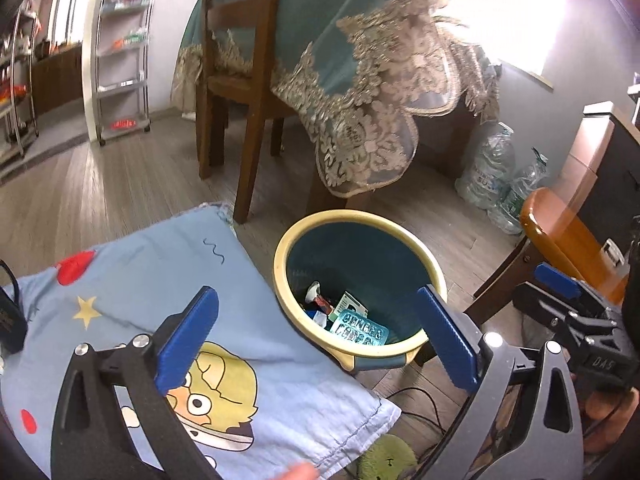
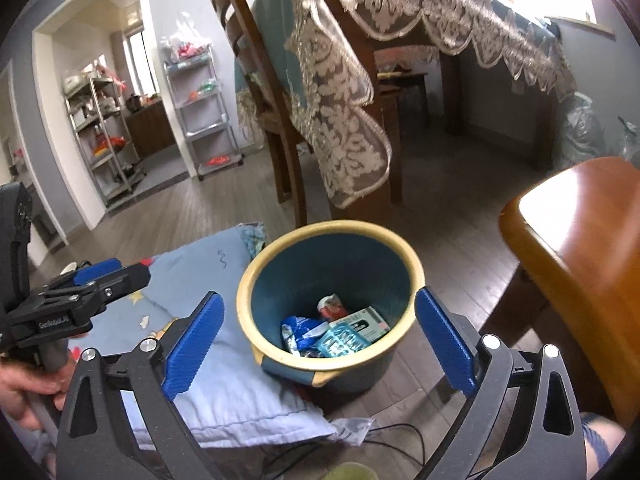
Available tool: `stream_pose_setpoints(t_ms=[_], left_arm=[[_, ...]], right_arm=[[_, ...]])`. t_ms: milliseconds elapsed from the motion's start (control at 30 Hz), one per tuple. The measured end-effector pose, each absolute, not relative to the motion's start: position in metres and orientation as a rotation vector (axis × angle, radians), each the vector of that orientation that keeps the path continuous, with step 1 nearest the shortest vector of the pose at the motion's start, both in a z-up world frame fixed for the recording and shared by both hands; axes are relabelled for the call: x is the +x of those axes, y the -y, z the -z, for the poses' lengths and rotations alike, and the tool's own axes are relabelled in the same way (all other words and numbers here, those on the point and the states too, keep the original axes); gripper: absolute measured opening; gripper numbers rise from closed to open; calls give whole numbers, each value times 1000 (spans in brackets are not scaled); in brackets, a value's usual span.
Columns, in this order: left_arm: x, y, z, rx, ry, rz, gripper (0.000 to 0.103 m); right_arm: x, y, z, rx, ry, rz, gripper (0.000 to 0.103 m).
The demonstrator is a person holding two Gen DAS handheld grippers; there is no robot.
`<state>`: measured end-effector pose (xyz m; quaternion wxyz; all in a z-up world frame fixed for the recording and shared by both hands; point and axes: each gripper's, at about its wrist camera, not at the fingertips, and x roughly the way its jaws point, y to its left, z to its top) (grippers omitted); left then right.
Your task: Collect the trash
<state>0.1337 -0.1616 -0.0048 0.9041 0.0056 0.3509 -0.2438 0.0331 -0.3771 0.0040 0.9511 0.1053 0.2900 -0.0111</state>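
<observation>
Two pairs of hand-held tongs hang spread wide over a waste bin (image 1: pixel 358 284) on a wooden floor (image 1: pixel 100 192) – nothing between the blue pads of either. The left tongs (image 1: pixel 320 340) frame the bin's near rim, one pad over a pale blue cartoon-print cloth (image 1: pixel 160 280) lying just beside the bin, the other pad at the bin's opposite edge. The right tongs (image 2: pixel 320 340) sit just as wide, straddling the same bin from a spot nearer the orange-brown wooden seat (image 2: pixel 580 248) that stands beside it.

The trash lies at the bottom of the bin, which is teal inside with a cream rim: a light blue blister pack (image 2: pixel 340 340), a crumpled blue wrapper (image 2: pixel 300 330), a small green-and-white box (image 2: pixel 368 322) and a red-and-white wrapper (image 2: pixel 332 306), heaped together against the near wall.

Beyond the bin stands a dark wooden chair (image 1: pixel 236 80), pushed up to a table draped in a teal cloth with lace trim (image 1: pixel 360 92) – one lace corner hangs down toward the bin. Large clear plastic bottles (image 1: pixel 492 164) stand on the floor farther from the bin, by the wall. A hand (image 2: pixel 28 384) grips the left tongs' handle, seen at the edge of the right wrist view
</observation>
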Motion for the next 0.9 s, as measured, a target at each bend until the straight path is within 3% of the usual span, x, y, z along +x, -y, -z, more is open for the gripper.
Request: stream_pose_setpoints(t_ms=[900], left_arm=[[93,153,-9,51,-633,463,97]], right_arm=[[3,365,-7,160,-560,48,97]])
